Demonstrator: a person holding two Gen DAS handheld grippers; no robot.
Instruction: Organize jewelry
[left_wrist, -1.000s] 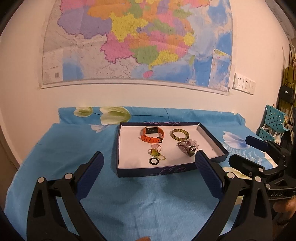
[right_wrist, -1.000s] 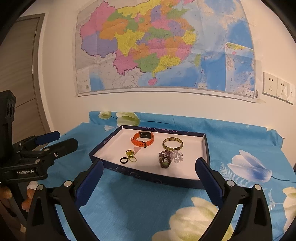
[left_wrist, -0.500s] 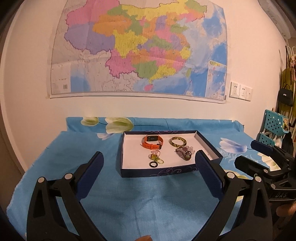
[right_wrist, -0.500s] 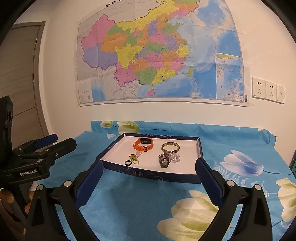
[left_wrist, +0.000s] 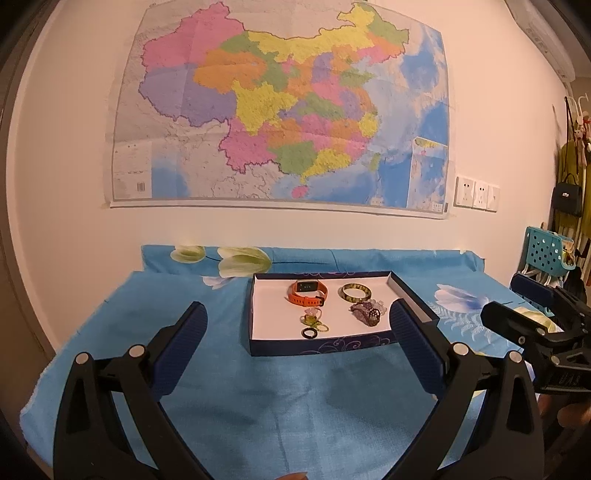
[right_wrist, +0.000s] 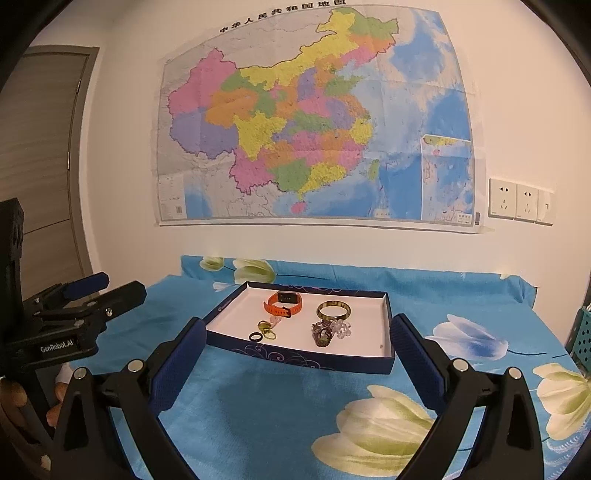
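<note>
both grippers, left gripper (left_wrist: 297, 336) and right gripper (right_wrist: 295, 347), pull back from the tray (left_wrist: 317, 347), jaws spread and empty; sorting looks finished.

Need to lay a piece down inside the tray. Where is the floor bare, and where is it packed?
In the tray, the white floor left of the orange watch and the small rings is bare up to the left wall. A narrower bare strip lies right of the bead cluster. The middle is crowded: watch, green bangle, beads and rings sit close.
</note>
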